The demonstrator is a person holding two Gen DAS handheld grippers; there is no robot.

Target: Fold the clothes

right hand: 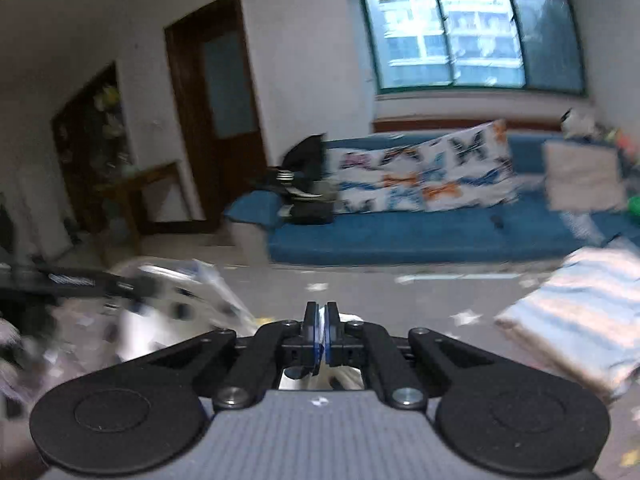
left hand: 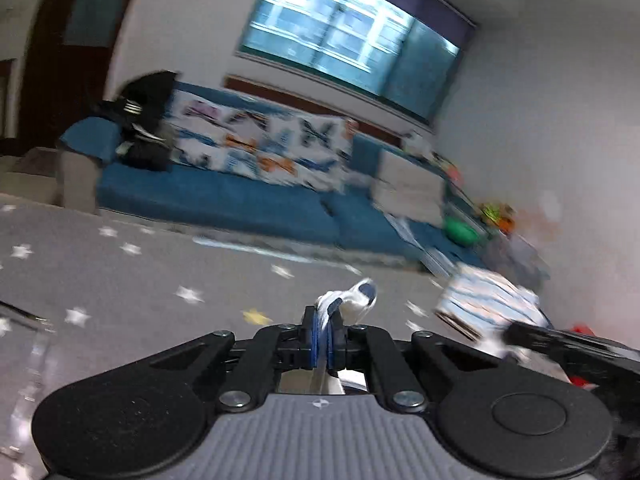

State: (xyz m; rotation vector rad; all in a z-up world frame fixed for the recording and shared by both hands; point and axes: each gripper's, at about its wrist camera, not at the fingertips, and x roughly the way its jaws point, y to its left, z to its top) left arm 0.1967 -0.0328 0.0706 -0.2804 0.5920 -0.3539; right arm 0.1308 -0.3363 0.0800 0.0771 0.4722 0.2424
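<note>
my left gripper (left hand: 322,322) pinches a white dotted garment (left hand: 354,298), lifted. my right gripper (right hand: 321,322) is clamped too, white cloth in the jaws. grey star rug (left hand: 132,280) below, striped folded pile (right hand: 584,312) on it, blue sofa (right hand: 420,236), window (right hand: 472,36), brown door (right hand: 216,112). frames blurred.

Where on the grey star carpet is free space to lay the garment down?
Free: the grey star carpet between the blue sofa and the left claw. Crowded: the folded striped cloth on the right, and the white dotted garment.
</note>
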